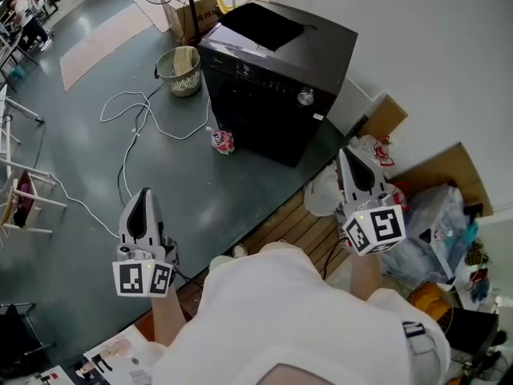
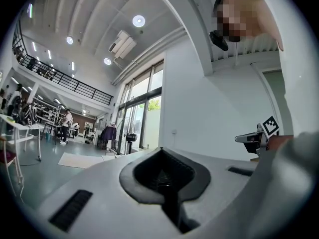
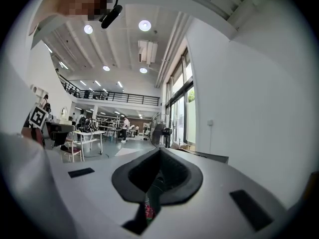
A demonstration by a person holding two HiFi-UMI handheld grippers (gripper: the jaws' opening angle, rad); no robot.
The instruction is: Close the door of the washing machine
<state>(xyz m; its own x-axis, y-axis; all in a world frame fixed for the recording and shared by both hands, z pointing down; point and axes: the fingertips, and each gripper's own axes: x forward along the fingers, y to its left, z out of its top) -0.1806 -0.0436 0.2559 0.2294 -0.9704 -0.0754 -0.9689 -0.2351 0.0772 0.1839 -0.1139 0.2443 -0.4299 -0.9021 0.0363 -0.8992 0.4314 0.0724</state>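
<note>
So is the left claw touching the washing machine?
Apart. The head view shows wide grey floor between the left claw and the washing machine.

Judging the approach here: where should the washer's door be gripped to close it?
Its free front edge, coming from the front and above: the door is a flat panel on top of the washer and looks slightly raised there. Its hinge cannot be seen.

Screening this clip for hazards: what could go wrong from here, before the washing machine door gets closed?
1. The white cable loops across the floor near the washing machine; a foot could catch it.
2. A small red-and-white item lies at the machine's front, easy to kick.
3. Bags crowd the right gripper; it might snag.
</note>
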